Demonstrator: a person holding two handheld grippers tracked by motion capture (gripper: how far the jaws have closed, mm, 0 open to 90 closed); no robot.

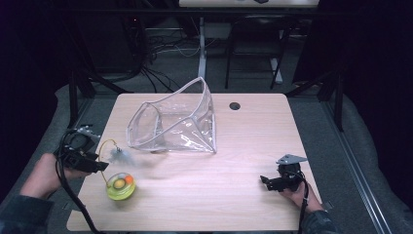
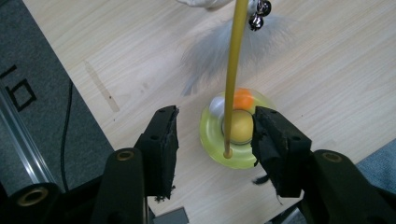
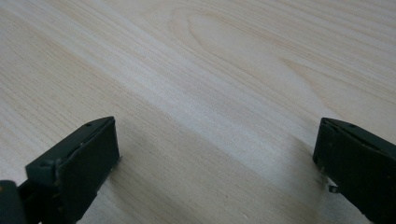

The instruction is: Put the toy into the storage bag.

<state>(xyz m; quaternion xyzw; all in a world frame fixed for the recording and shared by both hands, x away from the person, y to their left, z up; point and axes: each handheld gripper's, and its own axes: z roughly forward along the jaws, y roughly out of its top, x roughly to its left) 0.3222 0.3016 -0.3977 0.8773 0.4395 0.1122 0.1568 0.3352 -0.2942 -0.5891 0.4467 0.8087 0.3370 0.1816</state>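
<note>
A yellow-green round toy (image 1: pixel 121 185) with an orange and a yellow ball in it lies near the table's front left corner. A thin yellow wand (image 1: pixel 104 147) arches up from it and ends in a grey feather (image 1: pixel 122 155). My left gripper (image 1: pixel 101 167) hovers just left of the toy, open. In the left gripper view the wand (image 2: pixel 233 70) rises between the spread jaws of the left gripper (image 2: pixel 215 126), touching neither, with the toy (image 2: pixel 209 136), the feather (image 2: pixel 205 56) and small bells (image 2: pixel 259 11) beyond. My right gripper (image 1: pixel 263 180) stands open at the front right, and the right gripper (image 3: pixel 215 140) has bare wood between its jaws.
A large clear plastic bag (image 1: pixel 175 122) stands open at the table's back middle. A round cable hole (image 1: pixel 234 106) sits behind it to the right. The wooden table (image 1: pixel 219 200) has grey carpet around it, with a desk leg and chair frame behind.
</note>
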